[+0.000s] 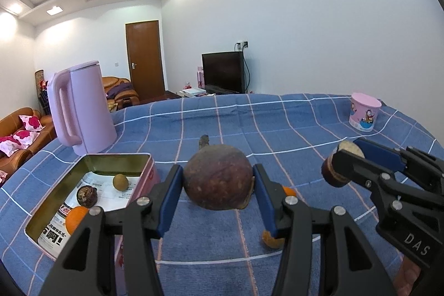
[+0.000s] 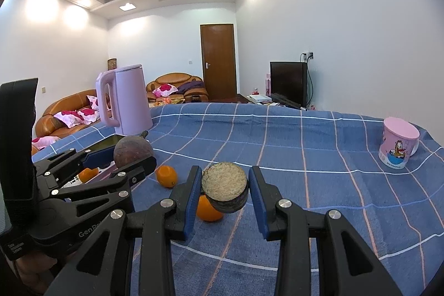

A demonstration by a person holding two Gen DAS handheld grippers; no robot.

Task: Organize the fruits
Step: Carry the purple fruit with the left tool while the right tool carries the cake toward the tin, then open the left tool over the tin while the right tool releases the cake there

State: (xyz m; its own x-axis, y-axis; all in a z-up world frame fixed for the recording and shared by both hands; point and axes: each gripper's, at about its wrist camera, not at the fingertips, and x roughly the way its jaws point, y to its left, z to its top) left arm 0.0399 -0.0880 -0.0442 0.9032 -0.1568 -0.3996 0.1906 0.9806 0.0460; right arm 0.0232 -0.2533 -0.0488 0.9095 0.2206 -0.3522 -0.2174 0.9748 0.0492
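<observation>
While gripped: mangosteen (image 1: 217,176) between left gripper (image 1: 217,193) pads.

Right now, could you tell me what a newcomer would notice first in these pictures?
Two raised grippers, each clamping fruit: the left gripper holds a dark mangosteen, the right gripper a small cut-topped fruit. Left of them, an open tin already holds fruit. A pink kettle stands behind it on the blue checked cloth.

A home living room: brown leather sofas (image 2: 69,113) with floral cushions (image 2: 166,89) line the white walls, a television (image 2: 288,82) stands near a wooden door (image 2: 219,61), and a counter under a blue checked cloth (image 2: 305,157) carries a pink kettle (image 2: 127,101) and cartoon mug (image 2: 398,144).
</observation>
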